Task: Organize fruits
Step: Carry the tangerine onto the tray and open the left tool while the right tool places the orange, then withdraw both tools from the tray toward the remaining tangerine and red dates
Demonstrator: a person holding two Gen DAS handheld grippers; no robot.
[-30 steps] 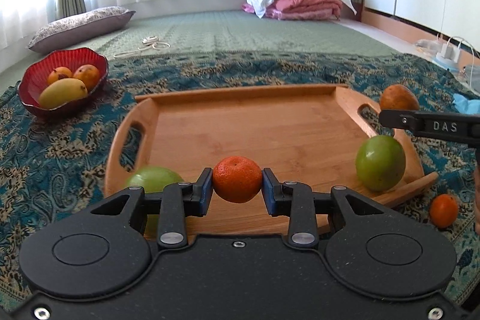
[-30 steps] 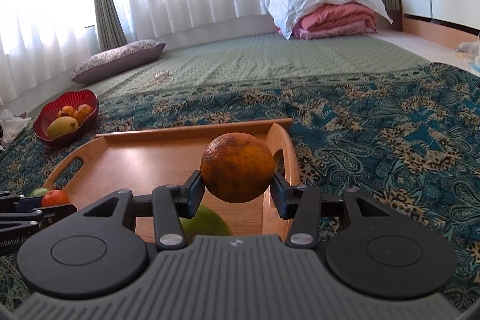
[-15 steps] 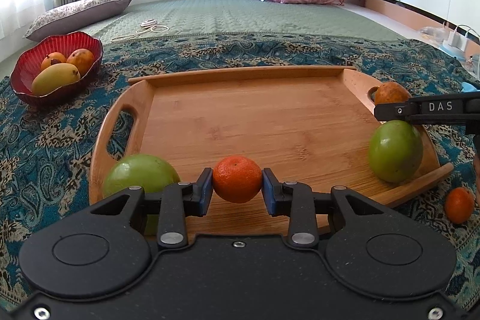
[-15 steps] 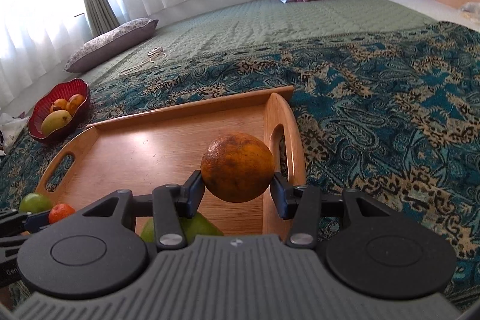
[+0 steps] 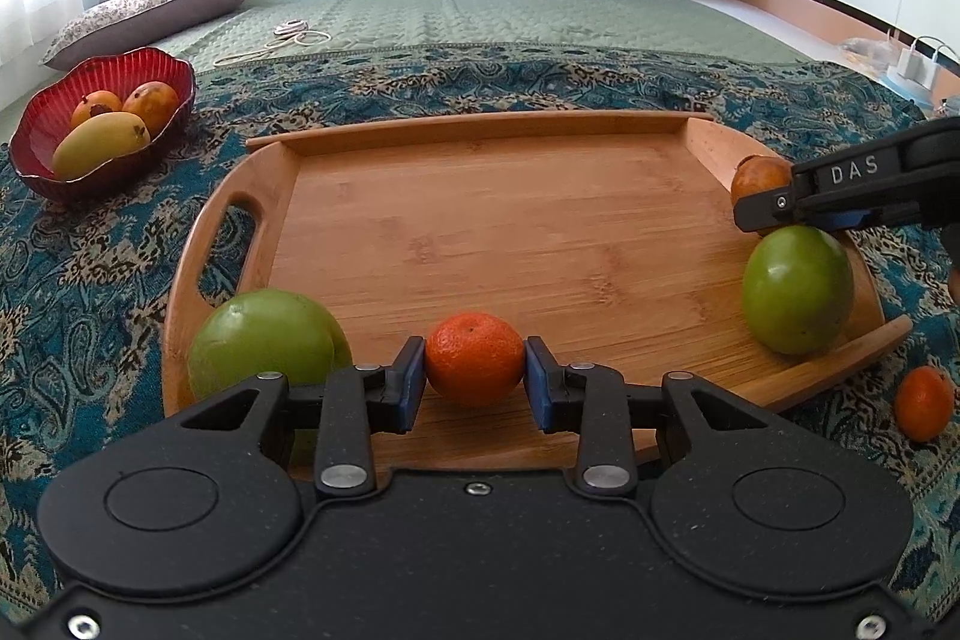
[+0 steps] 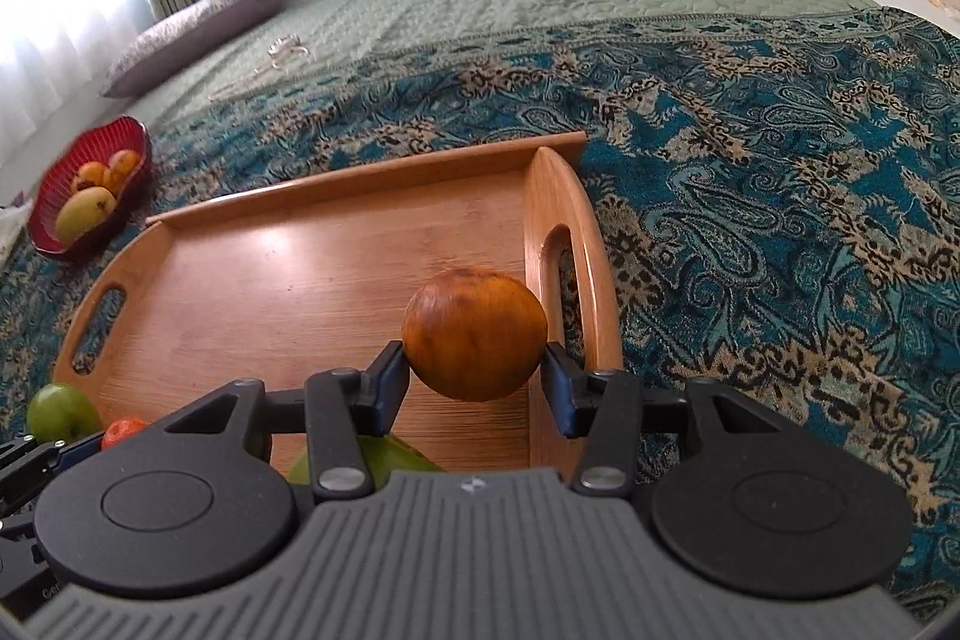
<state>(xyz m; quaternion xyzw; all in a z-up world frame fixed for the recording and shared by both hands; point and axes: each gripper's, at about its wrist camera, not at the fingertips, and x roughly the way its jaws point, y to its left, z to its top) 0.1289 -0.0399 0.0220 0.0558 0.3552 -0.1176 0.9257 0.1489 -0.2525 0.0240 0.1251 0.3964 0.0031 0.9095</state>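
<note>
The left gripper (image 5: 474, 383) pinches a tangerine (image 5: 474, 359) over the tray's (image 5: 480, 244) 6 o'clock edge. The right gripper (image 6: 477, 383) pinches a brown orange (image 6: 474, 334) at the tray's 3 o'clock side.

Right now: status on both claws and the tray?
Left claw shut on mandarin. Right claw shut on brown orange, over wooden tray. Green fruit on tray below right claw.

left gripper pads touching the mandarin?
Touching. Left wrist view: both blue pads of the left gripper press against the sides of the mandarin, no gap visible either side.
</note>
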